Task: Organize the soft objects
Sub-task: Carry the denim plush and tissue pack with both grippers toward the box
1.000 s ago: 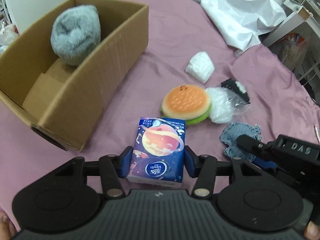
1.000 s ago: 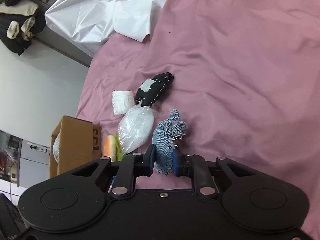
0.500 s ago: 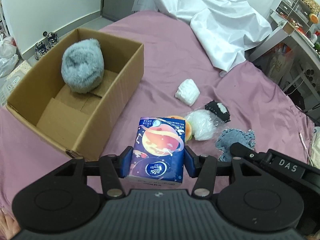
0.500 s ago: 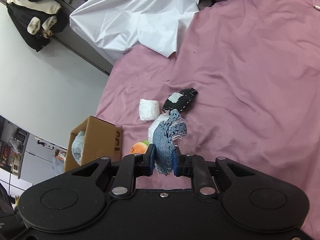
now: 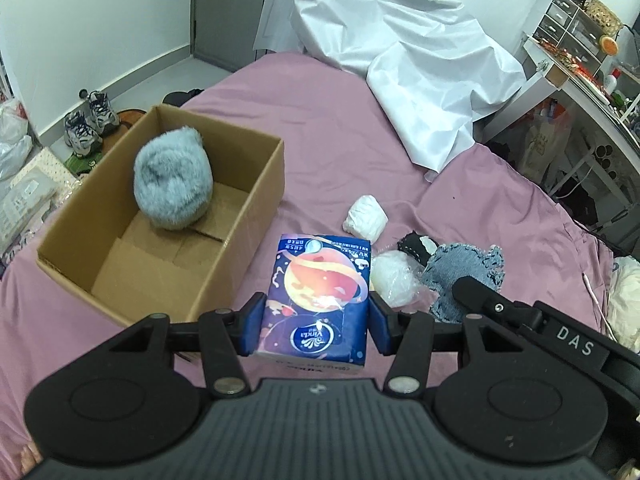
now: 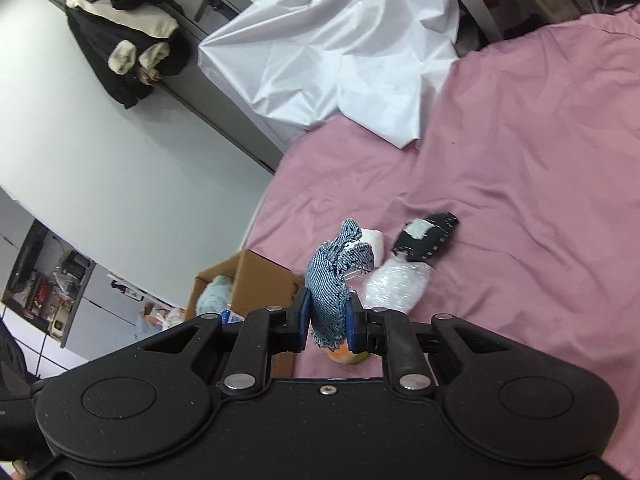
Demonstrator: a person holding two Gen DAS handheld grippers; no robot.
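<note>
Both your grippers have risen since the earlier frames. Your left gripper [image 5: 316, 316] is clamped on the tissue pack [image 5: 318, 296], beside the cardboard box [image 5: 240, 248]. Your right gripper [image 6: 326, 320] pinches the denim piece [image 6: 334, 280], lifted clear of the pink bedsheet [image 6: 520, 200].

Box [image 5: 248, 216] floor bare beside plush [image 5: 173, 184]
</note>
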